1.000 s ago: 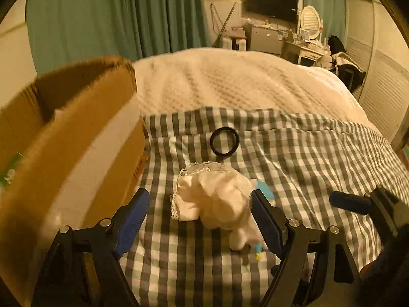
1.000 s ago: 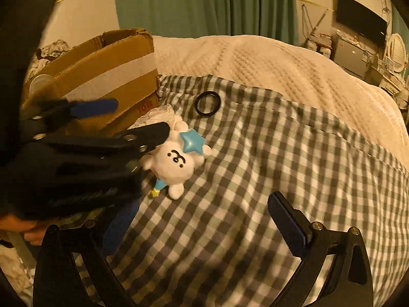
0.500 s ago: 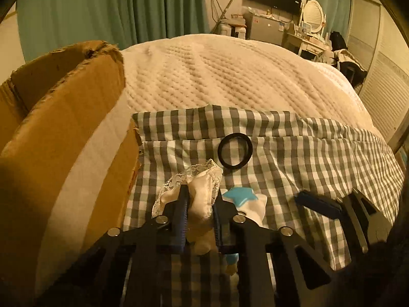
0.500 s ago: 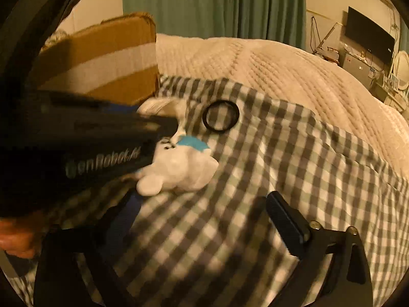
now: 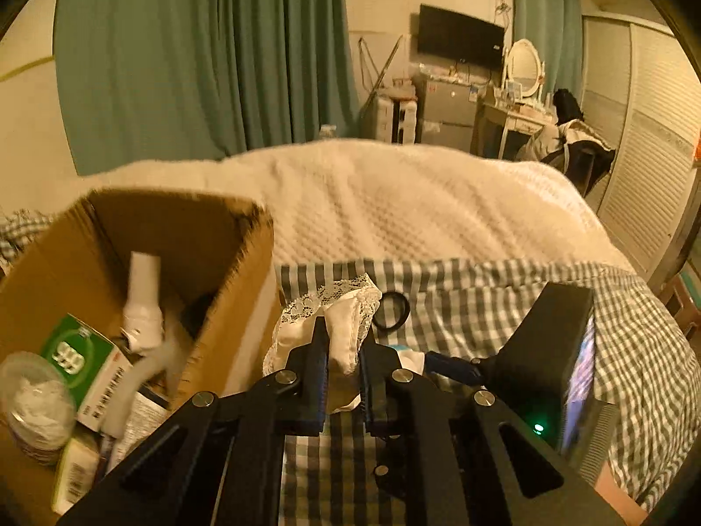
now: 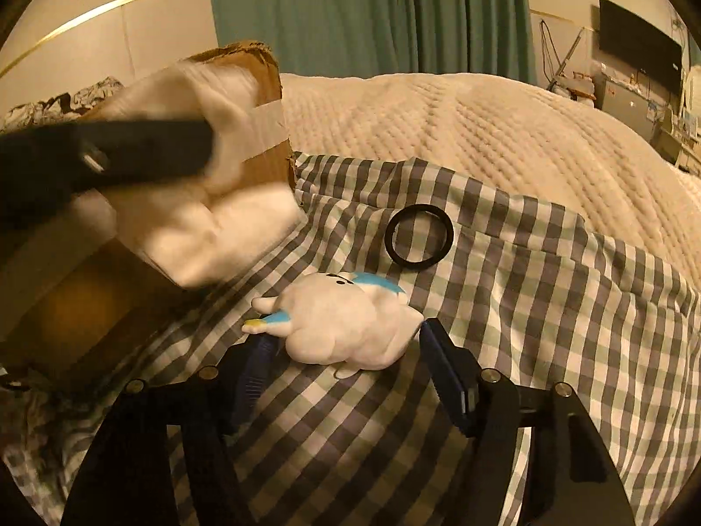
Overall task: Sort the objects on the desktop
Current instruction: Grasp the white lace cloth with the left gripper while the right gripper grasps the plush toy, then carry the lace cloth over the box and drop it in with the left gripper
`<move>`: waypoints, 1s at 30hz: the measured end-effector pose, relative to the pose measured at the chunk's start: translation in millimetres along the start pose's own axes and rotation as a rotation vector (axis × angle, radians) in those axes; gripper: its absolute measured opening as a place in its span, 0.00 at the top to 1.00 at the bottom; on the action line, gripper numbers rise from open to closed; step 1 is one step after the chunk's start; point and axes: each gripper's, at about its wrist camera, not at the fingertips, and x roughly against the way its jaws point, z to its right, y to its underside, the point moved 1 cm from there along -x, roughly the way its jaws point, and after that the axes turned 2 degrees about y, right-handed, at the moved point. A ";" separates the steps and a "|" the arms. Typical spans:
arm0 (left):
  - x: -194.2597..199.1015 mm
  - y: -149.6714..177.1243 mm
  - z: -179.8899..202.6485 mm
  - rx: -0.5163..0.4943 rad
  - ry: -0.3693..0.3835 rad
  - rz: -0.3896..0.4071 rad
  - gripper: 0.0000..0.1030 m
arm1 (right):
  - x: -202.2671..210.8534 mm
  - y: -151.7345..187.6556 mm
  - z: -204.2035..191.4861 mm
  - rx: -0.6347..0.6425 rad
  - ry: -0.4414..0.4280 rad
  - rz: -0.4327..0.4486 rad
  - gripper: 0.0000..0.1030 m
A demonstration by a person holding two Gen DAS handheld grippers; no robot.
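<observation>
Now, two picks run at once. Your left tongs (image 5: 343,377) are clamped on the cream lace-trimmed cloth (image 5: 346,320), held clear of the grey-and-white checked bed cover (image 5: 504,293) just beside the open brown cardboard box (image 5: 245,271), which already holds a green carton, a white bottle and other bits. Your right tongs (image 6: 346,364) are closing, with the white plush toy with a blue star (image 6: 346,324) lying on the checked cover between them; pads not pressing yet as far as the right view shows. A black ring (image 6: 418,236) lies beyond the toy, untouched.

Next, as I judge it: carry the cloth over the box rim, then release. Right side: finish closing before lifting. Lace may snag on the torn cardboard edge.
</observation>
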 end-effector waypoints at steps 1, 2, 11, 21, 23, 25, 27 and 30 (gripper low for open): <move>5.2 -2.0 1.1 -0.007 -0.001 0.011 0.89 | 3.3 0.3 1.3 -0.006 0.007 0.004 0.36; 11.3 -3.5 0.2 -0.013 -0.001 0.022 0.89 | 7.1 1.3 3.1 -0.013 0.013 0.008 0.36; 56.0 -13.5 -1.6 -0.044 0.007 0.084 0.89 | 75.5 5.0 12.5 -0.131 0.145 0.121 0.36; 121.5 -27.8 -16.6 -0.055 0.025 0.155 0.89 | 176.9 -13.9 -20.7 -0.215 0.284 0.312 0.36; 132.6 -32.2 -22.4 -0.058 0.026 0.167 0.89 | 192.2 -18.4 -31.3 -0.230 0.284 0.345 0.36; 147.3 -36.9 -30.4 -0.062 0.023 0.186 0.89 | 205.5 -25.2 -46.6 -0.231 0.286 0.372 0.36; 160.3 -40.8 -38.6 -0.064 0.020 0.204 0.89 | 219.9 -33.2 -63.3 -0.218 0.294 0.394 0.36; 177.3 -43.7 -50.9 -0.066 0.014 0.223 0.89 | 233.9 -46.6 -85.8 -0.193 0.292 0.414 0.36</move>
